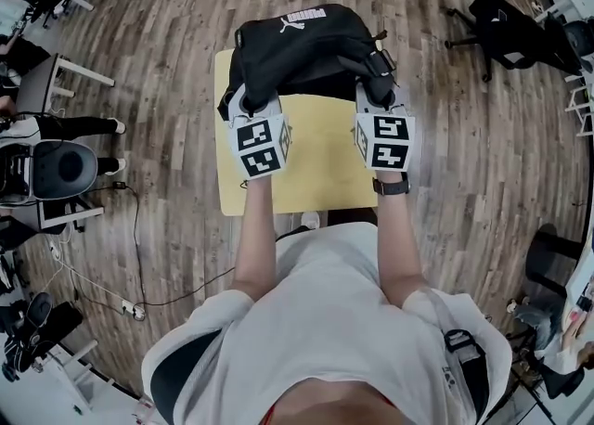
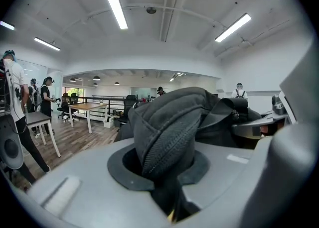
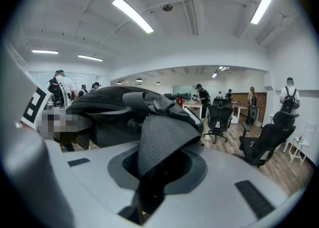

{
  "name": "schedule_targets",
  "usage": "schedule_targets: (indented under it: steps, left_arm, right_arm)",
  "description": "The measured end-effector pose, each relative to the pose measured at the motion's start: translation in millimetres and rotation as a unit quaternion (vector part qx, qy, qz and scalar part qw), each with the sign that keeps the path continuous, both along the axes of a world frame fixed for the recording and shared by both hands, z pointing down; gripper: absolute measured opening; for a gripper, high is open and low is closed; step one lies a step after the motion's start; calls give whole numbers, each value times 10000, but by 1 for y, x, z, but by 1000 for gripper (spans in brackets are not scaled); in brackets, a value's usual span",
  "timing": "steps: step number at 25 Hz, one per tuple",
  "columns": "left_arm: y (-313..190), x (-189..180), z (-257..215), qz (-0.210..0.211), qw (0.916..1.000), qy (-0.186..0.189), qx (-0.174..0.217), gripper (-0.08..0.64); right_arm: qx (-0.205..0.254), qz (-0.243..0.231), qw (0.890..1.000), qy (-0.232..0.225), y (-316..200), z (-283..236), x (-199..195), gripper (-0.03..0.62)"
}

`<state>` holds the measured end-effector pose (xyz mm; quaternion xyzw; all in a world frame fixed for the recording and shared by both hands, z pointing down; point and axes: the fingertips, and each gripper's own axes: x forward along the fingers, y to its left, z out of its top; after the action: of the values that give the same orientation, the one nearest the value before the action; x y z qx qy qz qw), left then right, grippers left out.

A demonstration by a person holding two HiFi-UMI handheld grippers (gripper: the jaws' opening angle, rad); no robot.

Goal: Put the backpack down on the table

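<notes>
Head view: the black Puma backpack (image 1: 297, 47) hangs just ahead of both grippers, over the far end of the yellow worktop (image 1: 320, 177). The left gripper (image 1: 251, 103) is clamped narrow on a padded strap (image 2: 167, 137). The right gripper (image 1: 376, 89) pinches a ribbed strap (image 3: 162, 140). A black office chair (image 1: 506, 33) stands well off to the right gripper's right.

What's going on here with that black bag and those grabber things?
A person holds a set of tongs in each hand and is carrying a black backpack between them. The left tongs are clamped on a padded fold of the bag, and the right tongs are clamped on one of its straps. The backpack sits over the far end of a small pale table; whether it already rests on the table can't be told from here.
</notes>
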<state>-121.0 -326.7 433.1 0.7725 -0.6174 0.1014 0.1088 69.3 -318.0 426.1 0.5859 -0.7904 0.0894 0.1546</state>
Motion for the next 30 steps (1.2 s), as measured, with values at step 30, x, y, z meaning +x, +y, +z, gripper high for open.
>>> schedule_targets:
  steps: [30]
  left_arm:
    - [-95, 17, 146, 13, 9965, 3, -841, 71]
  right_arm:
    - [-740, 20, 9972, 51, -95, 143, 17, 57]
